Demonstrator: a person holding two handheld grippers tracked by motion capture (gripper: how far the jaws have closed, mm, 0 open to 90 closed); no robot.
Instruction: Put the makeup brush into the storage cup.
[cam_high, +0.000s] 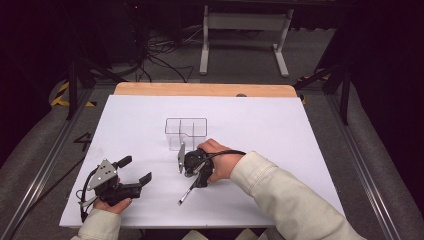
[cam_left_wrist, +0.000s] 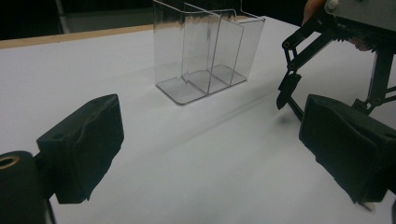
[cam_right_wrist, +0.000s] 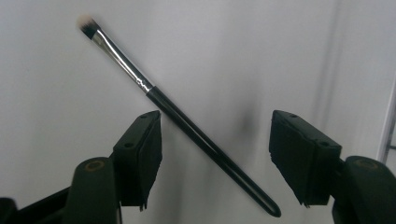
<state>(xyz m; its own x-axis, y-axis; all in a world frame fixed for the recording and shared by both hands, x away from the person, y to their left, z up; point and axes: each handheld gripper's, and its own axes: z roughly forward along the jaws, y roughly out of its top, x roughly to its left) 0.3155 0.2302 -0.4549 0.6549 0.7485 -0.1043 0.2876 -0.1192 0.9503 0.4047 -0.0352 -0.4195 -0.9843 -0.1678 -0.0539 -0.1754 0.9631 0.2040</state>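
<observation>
A thin makeup brush (cam_right_wrist: 187, 123) with a black handle, silver ferrule and pale tip lies flat on the white table. My right gripper (cam_right_wrist: 215, 154) hangs just above it, open, with the handle running slantwise between the two jaws and touching neither. From above, the right gripper (cam_high: 192, 172) points down at the table and the brush (cam_high: 186, 195) sticks out toward the front edge. A clear plastic organizer (cam_high: 186, 132) with several compartments stands upright and empty just behind that hand. My left gripper (cam_high: 135, 169) rests open at the front left, holding nothing.
The white table top (cam_high: 260, 125) has a wooden strip along its far edge. In the left gripper view the organizer (cam_left_wrist: 205, 51) stands ahead, with the right gripper (cam_left_wrist: 292, 93) at the upper right. Cables and a stand's legs (cam_high: 245, 45) lie on the floor beyond.
</observation>
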